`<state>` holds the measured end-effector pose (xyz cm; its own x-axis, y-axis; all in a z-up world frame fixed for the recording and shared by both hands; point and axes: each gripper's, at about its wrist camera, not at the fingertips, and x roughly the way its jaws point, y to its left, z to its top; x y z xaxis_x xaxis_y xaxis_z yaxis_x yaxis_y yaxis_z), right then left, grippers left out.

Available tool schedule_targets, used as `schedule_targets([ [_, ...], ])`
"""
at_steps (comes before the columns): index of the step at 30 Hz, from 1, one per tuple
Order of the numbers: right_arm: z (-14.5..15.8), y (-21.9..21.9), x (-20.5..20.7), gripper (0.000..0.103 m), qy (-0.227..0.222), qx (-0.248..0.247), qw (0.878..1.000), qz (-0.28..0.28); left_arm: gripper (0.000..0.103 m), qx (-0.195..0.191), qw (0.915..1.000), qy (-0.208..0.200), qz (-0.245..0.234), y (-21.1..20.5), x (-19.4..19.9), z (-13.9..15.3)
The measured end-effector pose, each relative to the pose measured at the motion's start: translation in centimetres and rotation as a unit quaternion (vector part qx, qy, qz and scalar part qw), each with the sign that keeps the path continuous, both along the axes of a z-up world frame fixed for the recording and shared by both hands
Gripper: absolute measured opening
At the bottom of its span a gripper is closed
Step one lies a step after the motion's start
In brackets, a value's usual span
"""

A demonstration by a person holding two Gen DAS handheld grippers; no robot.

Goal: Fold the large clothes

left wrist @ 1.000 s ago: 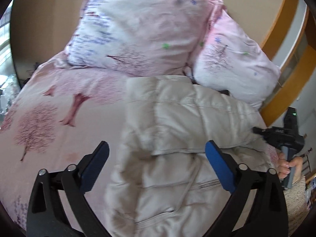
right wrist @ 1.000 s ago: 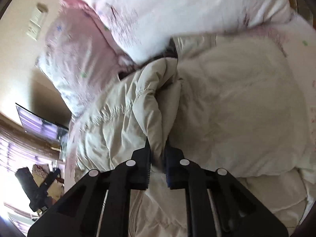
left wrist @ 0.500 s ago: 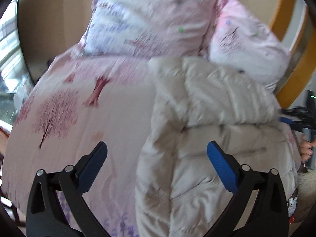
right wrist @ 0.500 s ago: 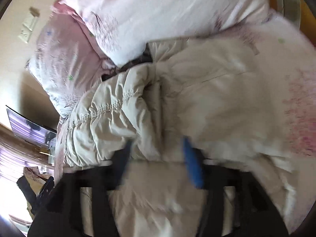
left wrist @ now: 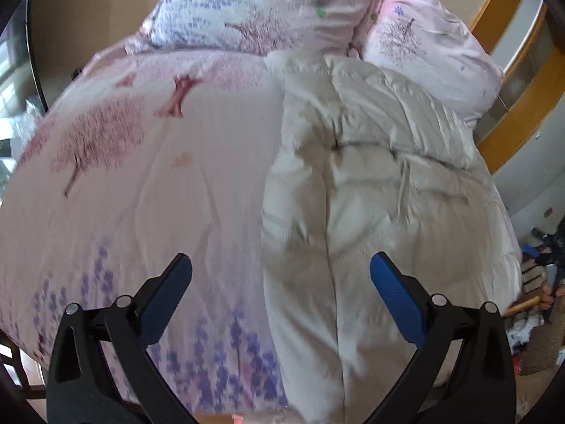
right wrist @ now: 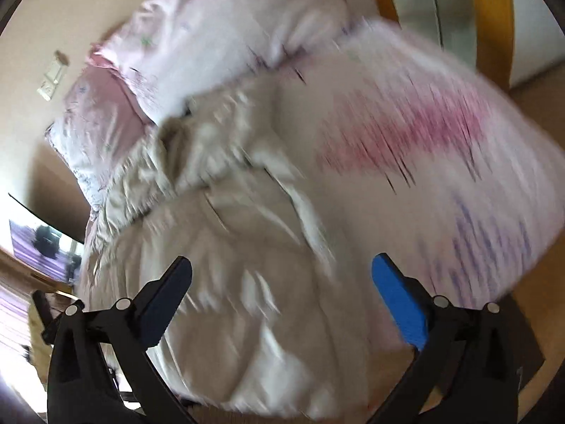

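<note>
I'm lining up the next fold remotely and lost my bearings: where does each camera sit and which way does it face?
Left wrist: on the left gripper, looking up the bed toward the pillows; its open jaws frame the cream puffer jacket.
Right wrist: on the right gripper, tilted and blurred, above the jacket; jaws open.
Shared: jacket, pillows, floral bedspread.

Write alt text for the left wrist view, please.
A puffy cream coat lies partly folded on a bed with pink tree-print bedding, two matching pillows behind it. The left tool hovers open above, holding nothing.
</note>
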<state>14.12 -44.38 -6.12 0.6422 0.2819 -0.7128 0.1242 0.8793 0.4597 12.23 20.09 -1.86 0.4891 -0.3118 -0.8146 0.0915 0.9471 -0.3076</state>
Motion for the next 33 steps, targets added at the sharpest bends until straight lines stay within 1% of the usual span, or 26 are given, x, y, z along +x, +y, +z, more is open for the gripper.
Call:
schedule_targets([
  [1, -1.2, -0.8, -0.4, 0.102, 0.015, 0.029, 0.999, 0.002, 0.101, -0.007, 1.0000, 0.005, -0.002, 0.1, -0.1, -0.2],
  [3, -3.0, -2.1, -0.8, 0.094, 0.034, 0.075, 0.997, 0.001, 0.101, -0.021, 0.9997, 0.014, -0.006, 0.3, -0.5, -0.7],
  [5, -4.3, -3.0, -1.3, 0.091, 0.046, 0.099, 0.994, -0.005, 0.101, -0.045, 0.9987, 0.022, -0.010, 0.3, -0.9, -1.2],
  [8, -6.0, -3.4, -1.7, 0.090, 0.062, 0.137, 0.989, 0.002, 0.100, -0.079, 0.9963, 0.030, -0.012, 0.4, -1.3, -1.8],
  [10, -6.2, -3.6, -1.9, 0.090, 0.053, 0.152, 0.987, 0.010, 0.098, -0.099, 0.9943, 0.037, -0.012, 0.6, -1.5, -2.2],
  [11, -6.4, -3.6, -2.0, 0.089, 0.052, 0.164, 0.985, 0.017, 0.094, -0.109, 0.9931, 0.041, -0.013, 0.6, -1.6, -2.4],
  [12, -6.5, -3.6, -2.1, 0.088, 0.051, 0.173, 0.983, 0.025, 0.093, -0.113, 0.9928, 0.039, -0.011, 0.6, -1.8, -2.4],
  [14, -6.7, -3.2, -2.2, 0.087, 0.050, 0.175, 0.983, 0.039, 0.089, -0.123, 0.9916, 0.040, -0.009, 0.5, -2.1, -2.5],
  [15, -6.8, -3.3, -2.3, 0.084, 0.049, 0.178, 0.982, 0.045, 0.086, -0.131, 0.9905, 0.042, -0.010, 0.5, -2.3, -2.6],
  [16, -7.0, -3.1, -2.4, 0.081, 0.049, 0.193, 0.978, 0.058, 0.085, -0.136, 0.9896, 0.044, -0.011, 0.4, -2.5, -2.6],
  [17, -7.2, -2.8, -2.4, 0.078, 0.049, 0.203, 0.975, 0.070, 0.081, -0.143, 0.9885, 0.048, -0.014, 0.3, -2.6, -2.6],
  [18, -7.4, -2.5, -2.4, 0.078, 0.049, 0.205, 0.974, 0.079, 0.077, -0.149, 0.9873, 0.053, -0.016, 0.2, -2.7, -2.7],
  [20, -7.6, -2.3, -2.7, 0.076, 0.048, 0.208, 0.973, 0.088, 0.073, -0.163, 0.9844, 0.063, -0.021, -0.1, -3.0, -2.9],
  [21, -7.7, -2.3, -2.7, 0.073, 0.046, 0.217, 0.971, 0.090, 0.073, -0.167, 0.9833, 0.067, -0.023, -0.3, -3.1, -2.9],
  [23, -7.6, -2.3, -2.7, 0.071, 0.044, 0.226, 0.969, 0.092, 0.072, -0.174, 0.9816, 0.075, -0.027, -0.6, -3.5, -3.0],
  [28, -7.8, -1.7, -3.3, 0.070, 0.038, 0.239, 0.964, 0.110, 0.072, -0.206, 0.9738, 0.090, -0.035, -1.0, -4.6, -3.3],
  [29, -8.0, -1.6, -3.3, 0.069, 0.038, 0.241, 0.964, 0.111, 0.069, -0.207, 0.9737, 0.089, -0.030, -1.0, -4.7, -3.4],
  [30, -8.1, -1.5, -3.3, 0.066, 0.040, 0.242, 0.963, 0.111, 0.061, -0.211, 0.9729, 0.091, -0.024, -1.0, -4.7, -3.5],
  [31, -8.2, -1.3, -3.2, 0.063, 0.040, 0.243, 0.963, 0.112, 0.056, -0.218, 0.9711, 0.095, -0.022, -1.0, -4.7, -3.7],
  [32, -8.3, -1.2, -3.2, 0.055, 0.042, 0.243, 0.963, 0.109, 0.049, -0.221, 0.9701, 0.099, -0.016, -1.2, -4.6, -3.9],
  [33, -8.4, -1.1, -3.2, 0.044, 0.045, 0.240, 0.964, 0.107, 0.043, -0.219, 0.9707, 0.099, -0.013, -1.2, -4.6, -4.0],
])
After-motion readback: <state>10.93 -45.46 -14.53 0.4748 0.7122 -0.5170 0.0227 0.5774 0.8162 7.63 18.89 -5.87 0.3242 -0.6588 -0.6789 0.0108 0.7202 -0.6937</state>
